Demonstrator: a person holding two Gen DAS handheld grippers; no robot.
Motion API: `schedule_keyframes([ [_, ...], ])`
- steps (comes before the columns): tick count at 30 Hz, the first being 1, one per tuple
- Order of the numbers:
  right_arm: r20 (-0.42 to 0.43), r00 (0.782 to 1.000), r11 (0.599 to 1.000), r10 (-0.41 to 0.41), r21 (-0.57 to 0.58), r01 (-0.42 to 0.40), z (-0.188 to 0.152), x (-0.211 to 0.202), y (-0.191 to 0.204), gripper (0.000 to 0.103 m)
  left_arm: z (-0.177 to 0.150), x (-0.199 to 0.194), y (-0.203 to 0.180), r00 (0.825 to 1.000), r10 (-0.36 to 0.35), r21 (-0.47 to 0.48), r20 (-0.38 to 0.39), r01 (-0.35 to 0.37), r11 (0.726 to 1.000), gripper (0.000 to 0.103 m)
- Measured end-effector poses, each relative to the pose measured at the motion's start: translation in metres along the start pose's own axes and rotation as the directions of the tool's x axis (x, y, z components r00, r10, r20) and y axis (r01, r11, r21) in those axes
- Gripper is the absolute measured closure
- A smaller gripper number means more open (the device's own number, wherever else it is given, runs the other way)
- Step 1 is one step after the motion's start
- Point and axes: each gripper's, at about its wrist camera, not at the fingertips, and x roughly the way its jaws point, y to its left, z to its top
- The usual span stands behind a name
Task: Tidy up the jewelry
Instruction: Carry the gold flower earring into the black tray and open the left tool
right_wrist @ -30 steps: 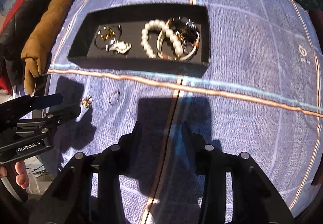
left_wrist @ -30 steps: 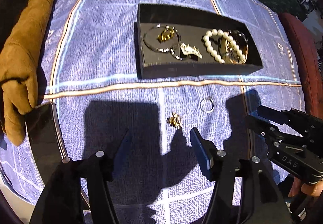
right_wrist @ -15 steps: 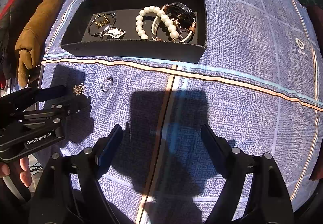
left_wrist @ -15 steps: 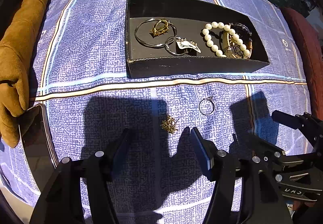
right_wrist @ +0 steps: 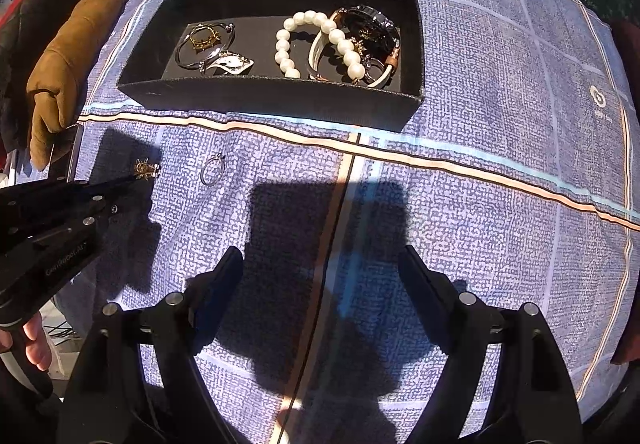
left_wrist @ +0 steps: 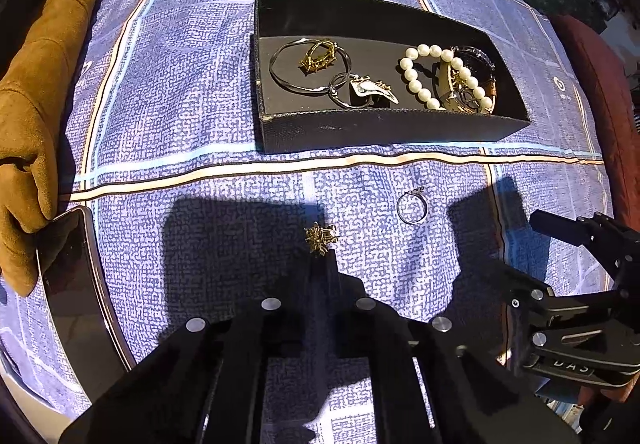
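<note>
A small gold brooch (left_wrist: 321, 240) lies on the blue checked cloth, and my left gripper (left_wrist: 322, 258) is shut with its tips right at it; it also shows in the right wrist view (right_wrist: 146, 168). A silver ring (left_wrist: 412, 207) lies on the cloth to its right, also in the right wrist view (right_wrist: 212, 169). A black tray (left_wrist: 400, 127) farther back holds a silver bangle (left_wrist: 280, 77), a gold ring (left_wrist: 318, 55), a pearl bracelet (left_wrist: 420, 81) and a watch (left_wrist: 472, 83). My right gripper (right_wrist: 320, 272) is open and empty above the cloth.
A dark phone (left_wrist: 76, 284) lies at the table's left edge beside a brown suede cushion (left_wrist: 36, 91). A red chair (left_wrist: 592, 75) stands at the right. The other gripper's body (left_wrist: 580, 308) hovers at the lower right of the left wrist view.
My left gripper has closed from wide open onto the gold brooch. My right gripper has stayed open and moved slightly closer to the tray.
</note>
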Motion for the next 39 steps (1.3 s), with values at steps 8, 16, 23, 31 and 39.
schedule_keyframes([
  [8,-0.020,1.000,0.999,-0.023,-0.034,0.022,-0.002,0.006,0.006,0.083,-0.005,-0.012,0.010,1.000,-0.025,-0.016,0.005,0.026,1.000,0.097],
  [16,0.011,1.000,0.999,-0.011,-0.033,0.012,-0.005,-0.004,0.005,0.095,-0.005,-0.025,0.009,0.999,-0.049,-0.007,0.018,0.049,0.999,0.097],
  [23,0.011,1.000,0.999,0.008,-0.046,-0.008,0.000,-0.007,0.010,0.095,-0.011,-0.030,0.006,0.998,-0.057,0.011,0.010,0.057,0.998,0.097],
  [31,0.018,1.000,0.999,0.012,-0.047,-0.011,0.000,-0.009,0.015,0.095,-0.014,-0.034,0.002,0.998,-0.062,0.012,0.017,0.062,0.998,0.097],
  [39,0.000,1.000,0.999,0.017,-0.037,-0.017,-0.004,-0.006,0.012,0.095,-0.017,-0.029,-0.002,0.999,-0.053,0.027,-0.005,0.053,0.998,0.097],
])
